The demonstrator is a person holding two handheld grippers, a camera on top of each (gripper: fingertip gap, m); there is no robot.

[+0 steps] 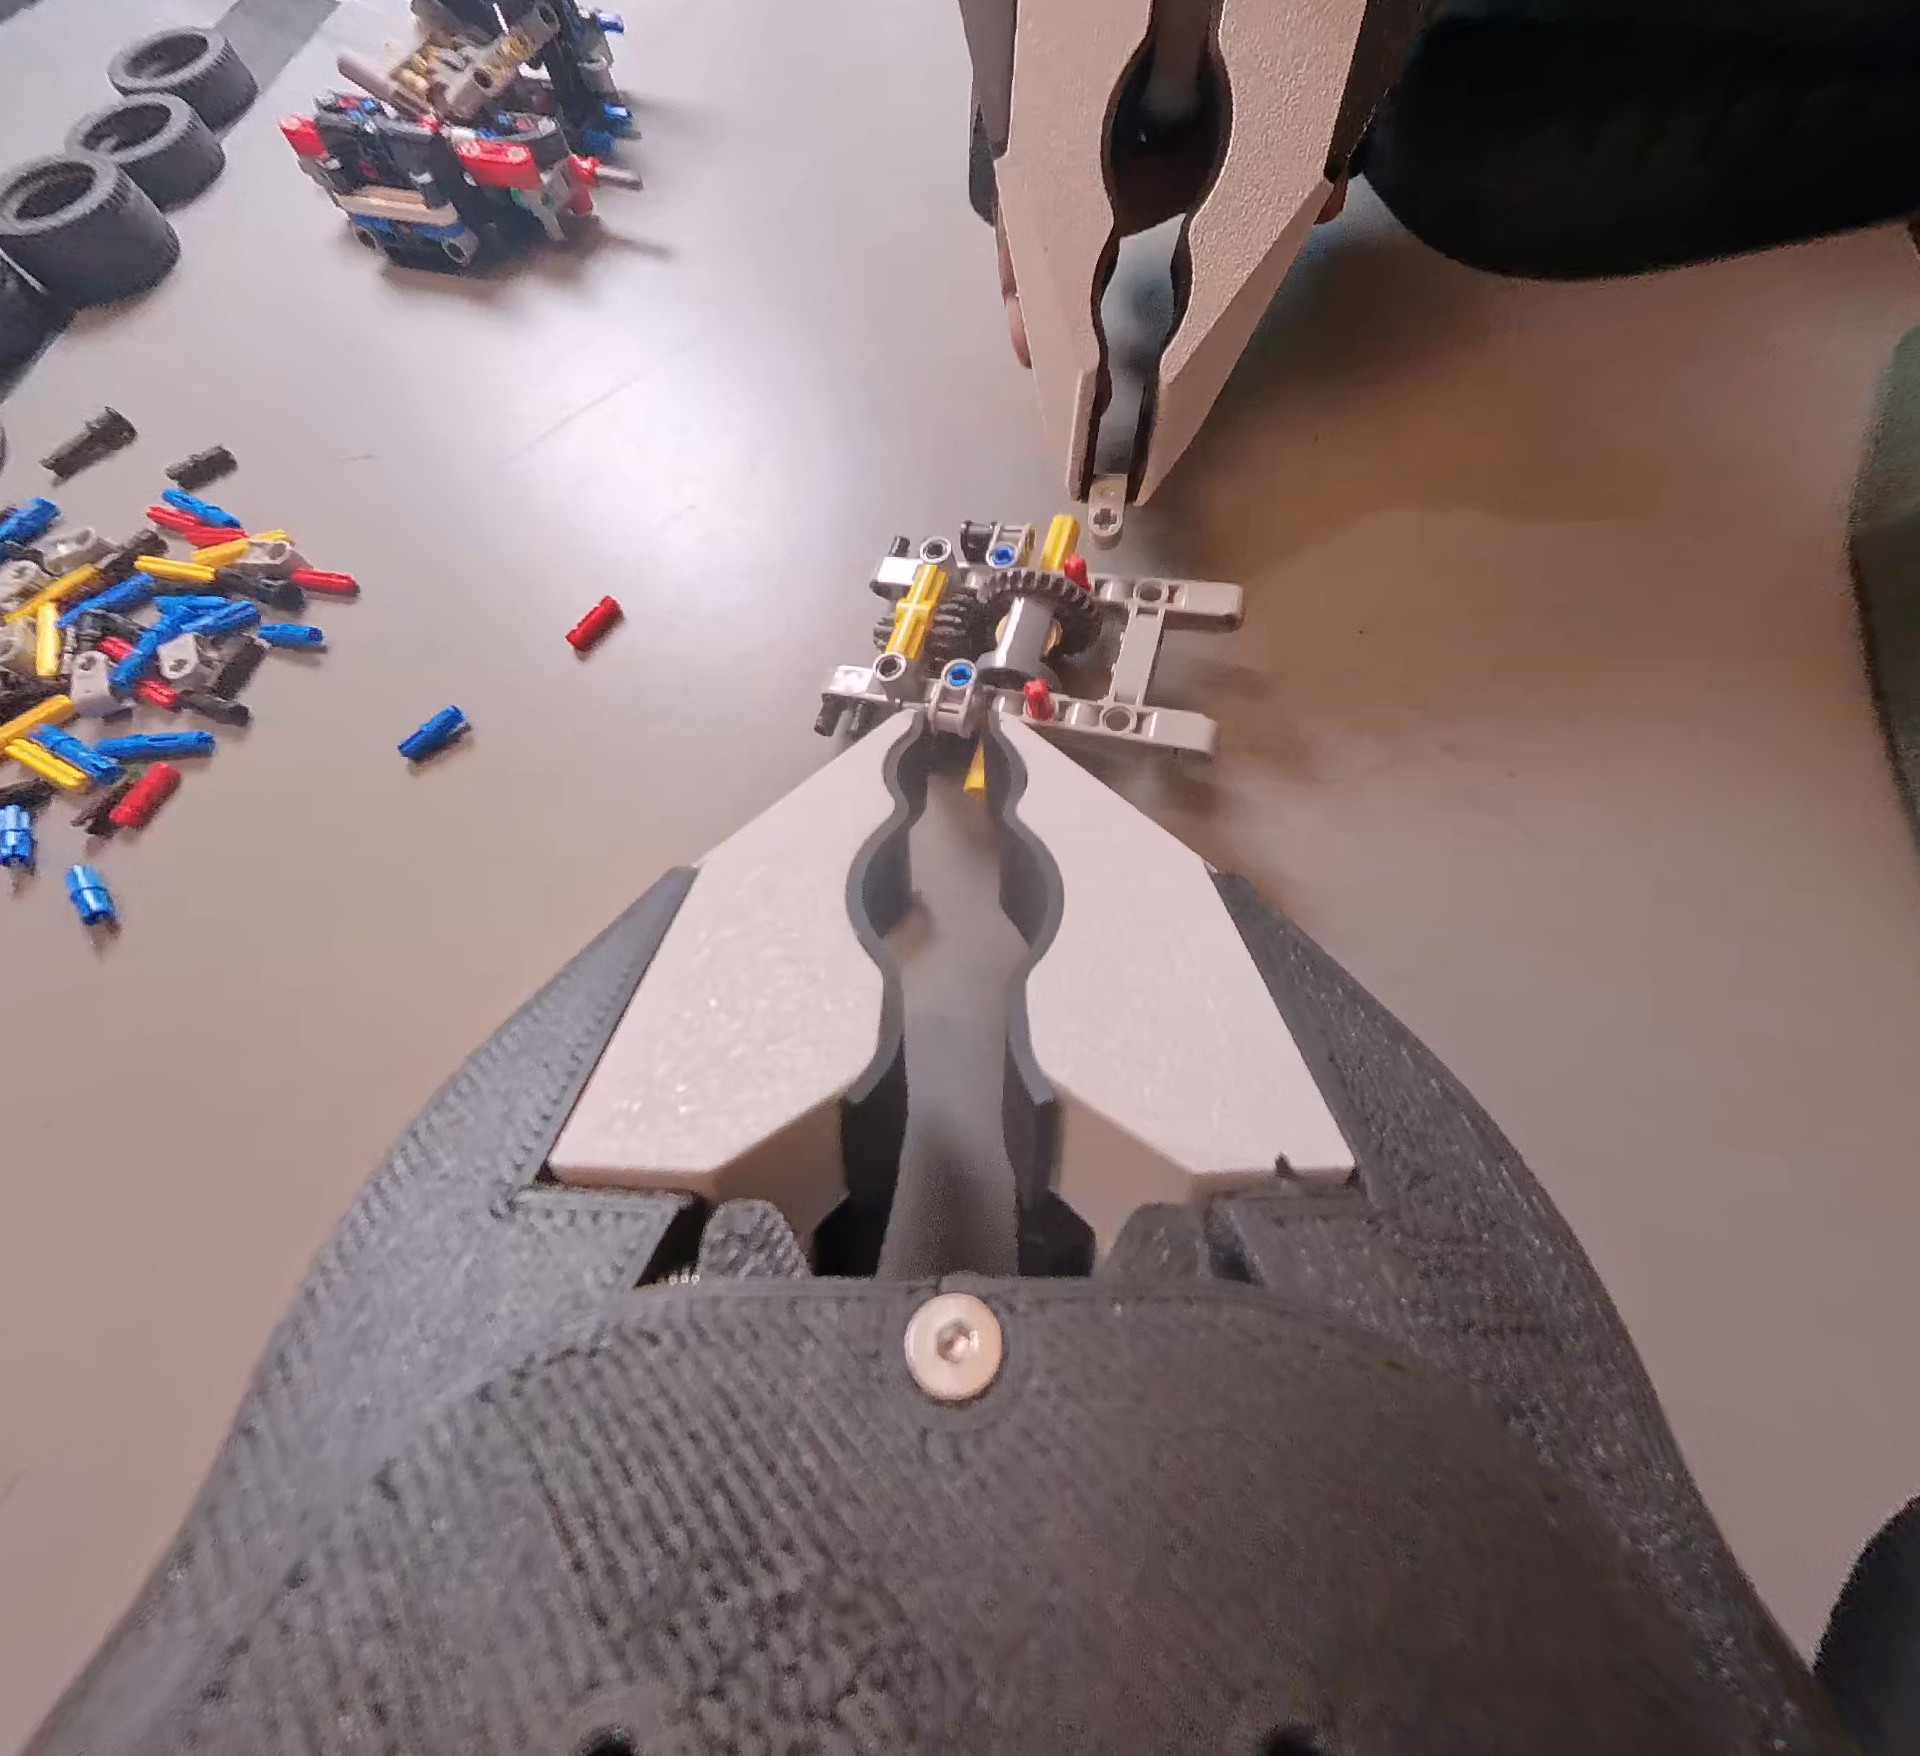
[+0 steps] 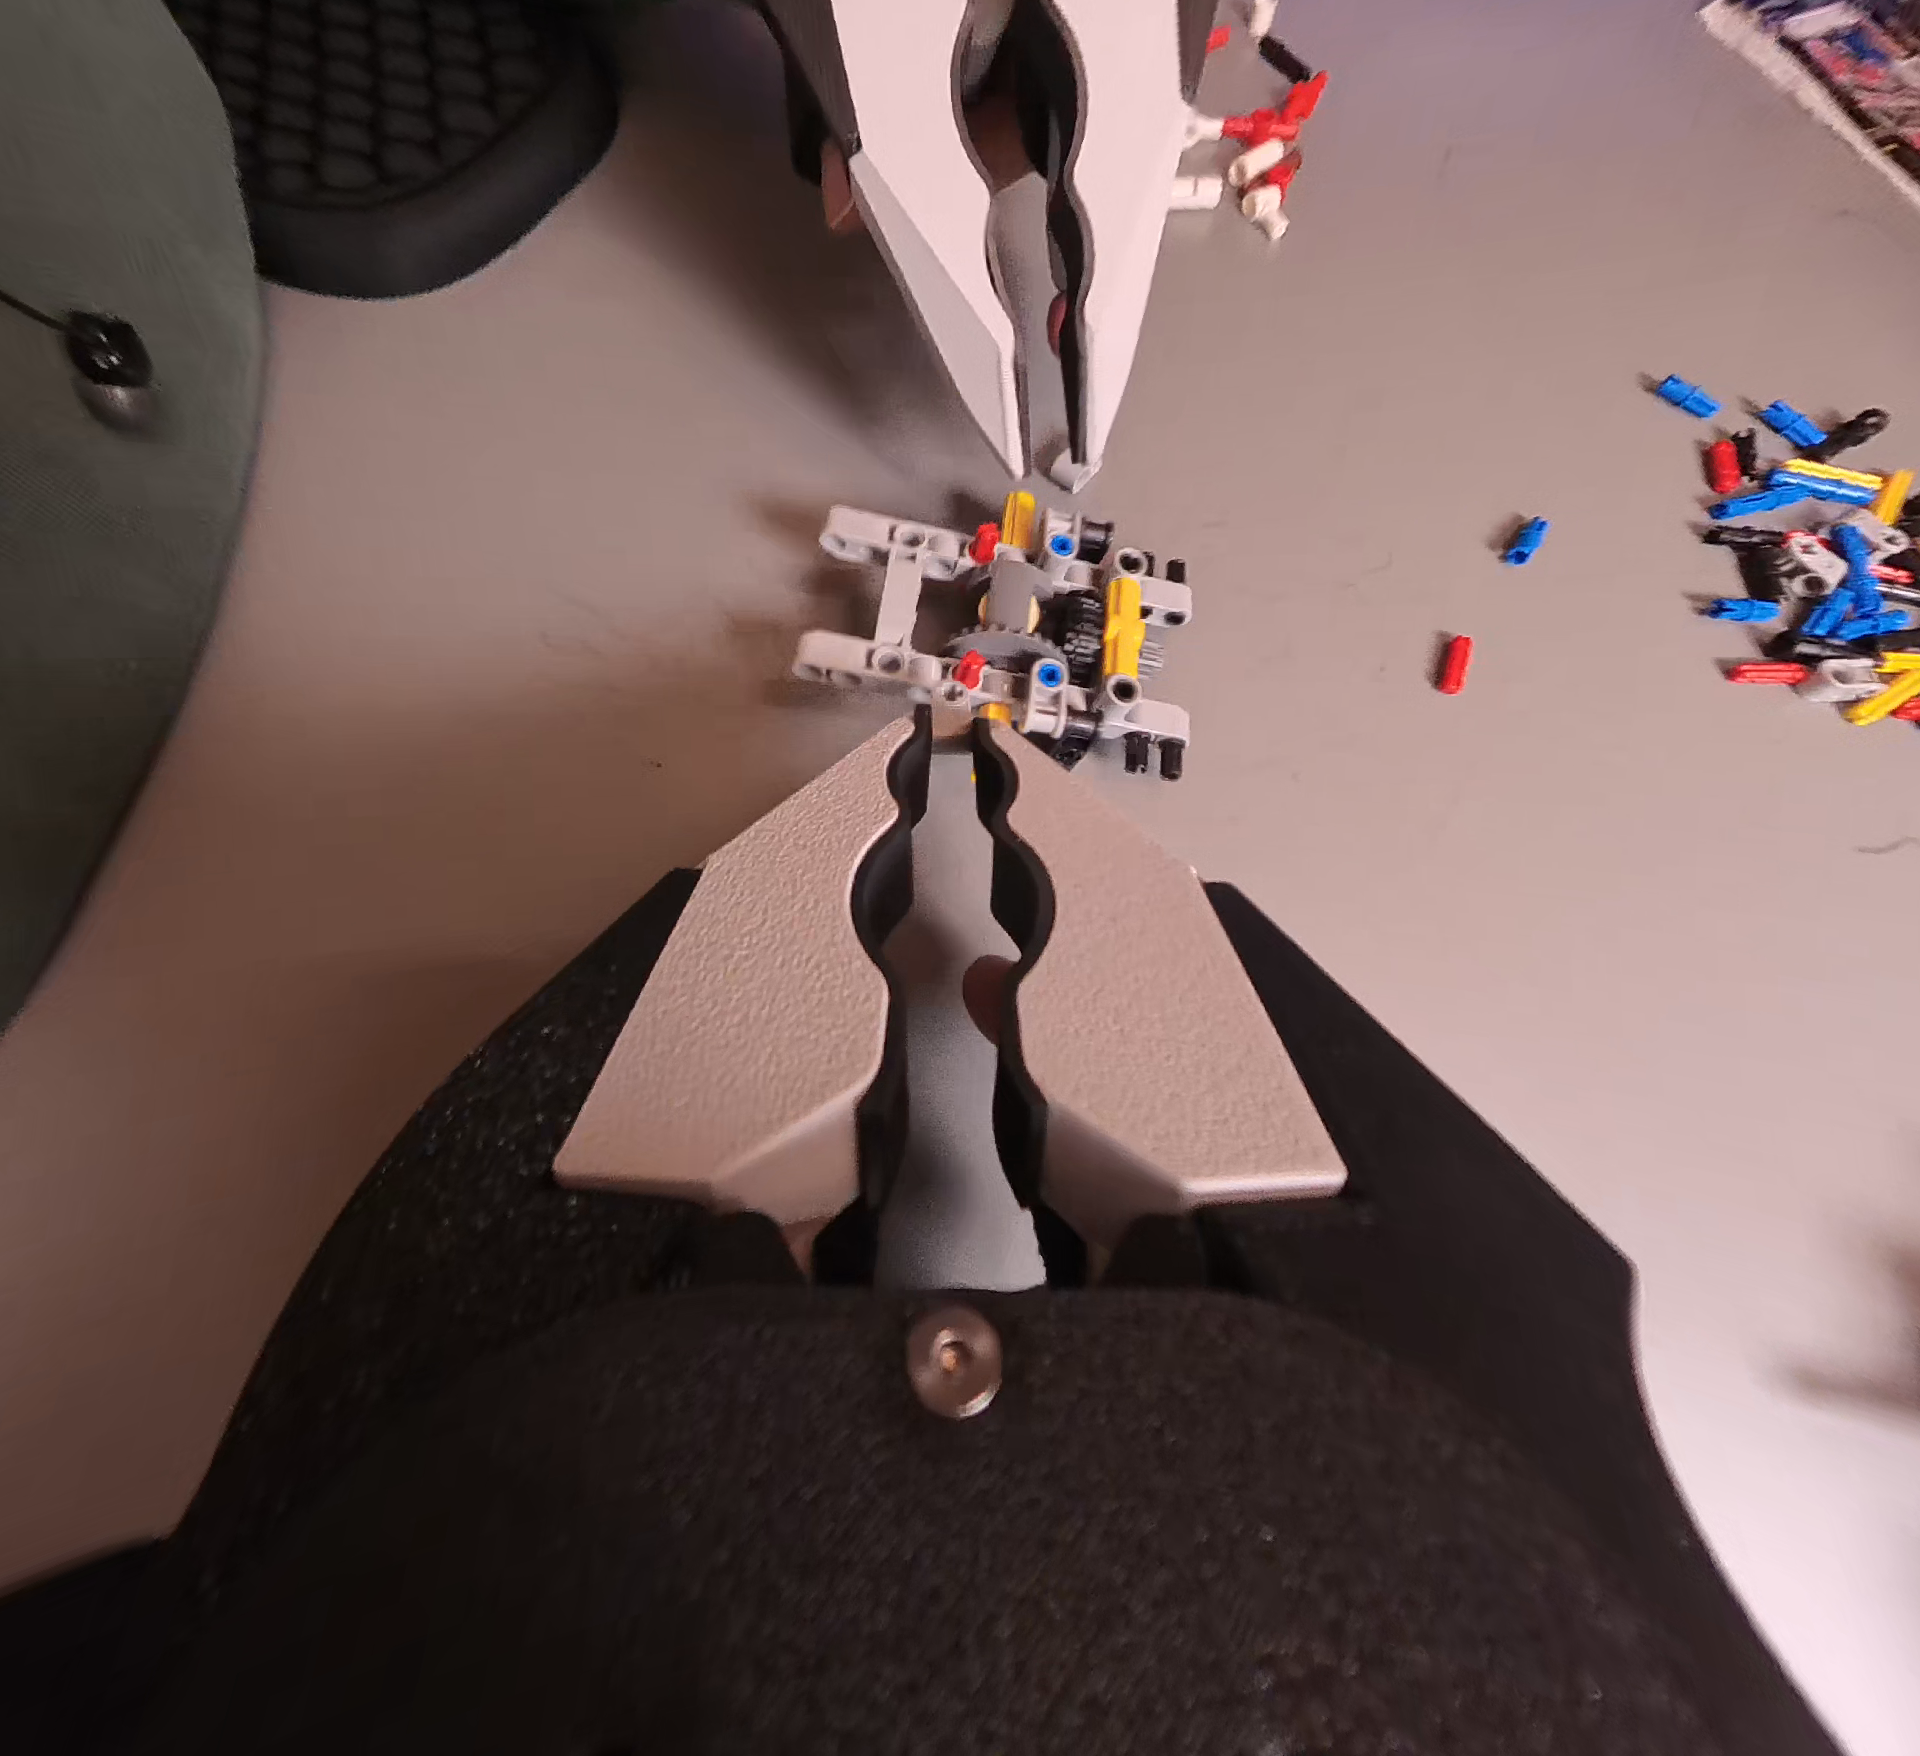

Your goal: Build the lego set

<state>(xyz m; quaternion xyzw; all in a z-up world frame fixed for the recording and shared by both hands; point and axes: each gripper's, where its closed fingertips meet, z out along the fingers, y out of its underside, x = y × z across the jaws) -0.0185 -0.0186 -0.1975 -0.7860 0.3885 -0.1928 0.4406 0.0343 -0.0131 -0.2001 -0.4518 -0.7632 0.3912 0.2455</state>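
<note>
grey gear frame [image 1: 1029, 641] sits on the table [image 1: 623, 979], pinched at its near edge by the left tongs [image 1: 958, 719]; beyond it the right tongs [image 1: 1110, 488] clamp a small grey connector [image 1: 1105, 517] just beside its far edge.

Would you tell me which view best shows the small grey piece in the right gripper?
The left wrist view: the small grey piece protrudes from the right gripper, its cross hole visible. In the right wrist view it is mostly hidden between that gripper's fingertips.
</note>
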